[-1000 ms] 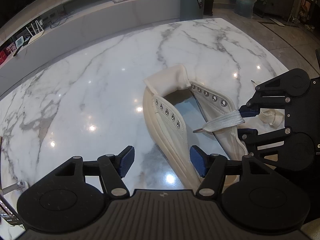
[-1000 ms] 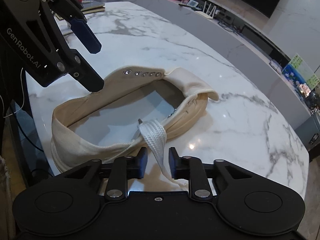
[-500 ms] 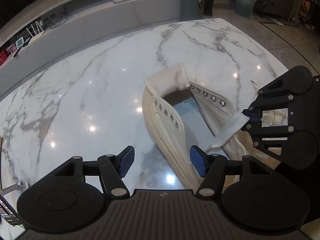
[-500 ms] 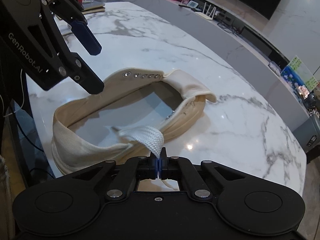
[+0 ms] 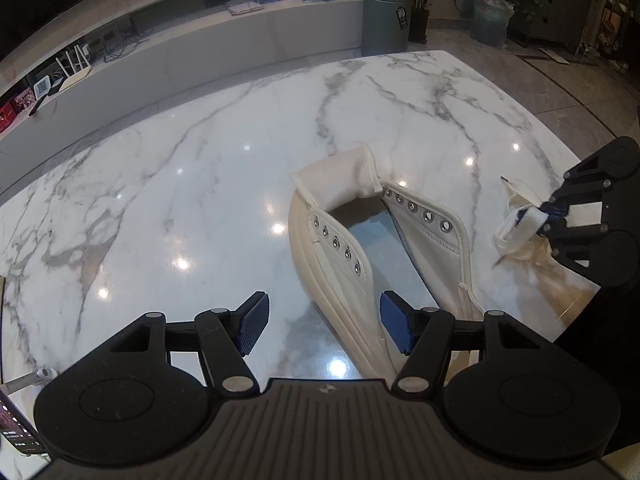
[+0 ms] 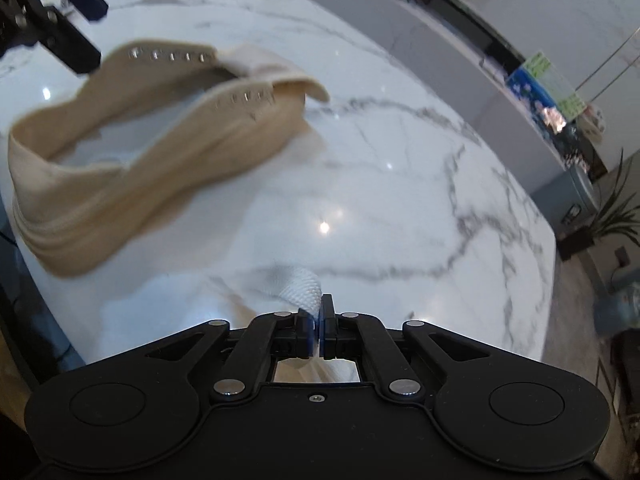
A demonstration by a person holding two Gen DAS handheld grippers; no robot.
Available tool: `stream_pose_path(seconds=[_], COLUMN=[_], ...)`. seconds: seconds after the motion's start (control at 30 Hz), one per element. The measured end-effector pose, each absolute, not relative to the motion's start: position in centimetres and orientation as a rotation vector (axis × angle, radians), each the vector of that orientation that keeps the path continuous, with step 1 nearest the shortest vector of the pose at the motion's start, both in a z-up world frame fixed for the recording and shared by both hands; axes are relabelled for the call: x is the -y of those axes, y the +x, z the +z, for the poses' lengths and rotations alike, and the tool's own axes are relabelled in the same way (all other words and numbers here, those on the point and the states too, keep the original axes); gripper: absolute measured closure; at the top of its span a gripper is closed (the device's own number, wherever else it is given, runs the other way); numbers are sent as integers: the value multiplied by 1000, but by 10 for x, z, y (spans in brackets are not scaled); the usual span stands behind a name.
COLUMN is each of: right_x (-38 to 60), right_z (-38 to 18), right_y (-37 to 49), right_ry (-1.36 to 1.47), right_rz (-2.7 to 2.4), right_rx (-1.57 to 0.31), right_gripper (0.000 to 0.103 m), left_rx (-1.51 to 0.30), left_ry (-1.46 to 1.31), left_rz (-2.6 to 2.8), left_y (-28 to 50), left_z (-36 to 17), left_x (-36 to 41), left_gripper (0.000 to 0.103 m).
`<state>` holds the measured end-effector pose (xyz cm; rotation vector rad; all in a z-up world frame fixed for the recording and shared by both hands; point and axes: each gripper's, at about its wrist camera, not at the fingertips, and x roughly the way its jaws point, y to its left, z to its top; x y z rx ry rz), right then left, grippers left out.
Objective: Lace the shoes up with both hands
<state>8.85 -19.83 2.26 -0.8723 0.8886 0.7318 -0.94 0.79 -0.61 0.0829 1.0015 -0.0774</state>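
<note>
A cream canvas shoe upper [image 5: 400,240] with two rows of metal eyelets lies open on the marble table [image 5: 200,184]; it also shows in the right wrist view [image 6: 132,148]. My left gripper [image 5: 322,322] is open and empty, its right finger beside the shoe's near edge. My right gripper [image 6: 316,330] is shut on a white flat shoelace [image 6: 298,286]. In the left wrist view the right gripper [image 5: 546,220] holds the lace [image 5: 516,224] to the right of the shoe, above the table. The lace runs through no eyelet that I can see.
The table's right edge [image 5: 560,144] drops to a tiled floor. A grey bin [image 5: 386,20] and plants stand beyond the far edge. A long grey counter [image 5: 200,52] runs behind the table. A phone [image 5: 16,432] lies at the near left.
My right gripper closed on the lace, then pulled it out from over the shoe and away to the right. The right wrist view has swung right. My left gripper has stayed still and open.
</note>
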Motion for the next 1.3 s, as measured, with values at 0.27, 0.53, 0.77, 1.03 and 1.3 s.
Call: stream_pose_path(seconds=[0.27,0.53,0.77,1.03,1.3], right_x=[195,189,180,166,155], right_z=[36,70,79,83,80], right_y=[77,71,76,94,122], right_ry=[-976,-936,-888,-839,-770], right_rz=[836,882,879,861,826], right_rx=[-906,-812,-757,-727,-734], right_gripper=[61,61,61,62,86], left_rx=[-998,-954,-887,-877,-944], left_ry=[99,79,-19,31,147], left_rz=[-74,-78,-69,-110,-34], left_y=[-5,2,9,32,59], left_z=[-2,3,10,12,-10], left_x=[-9,-20,-37,-48,-54], left_gripper=[43,43,43,43,45])
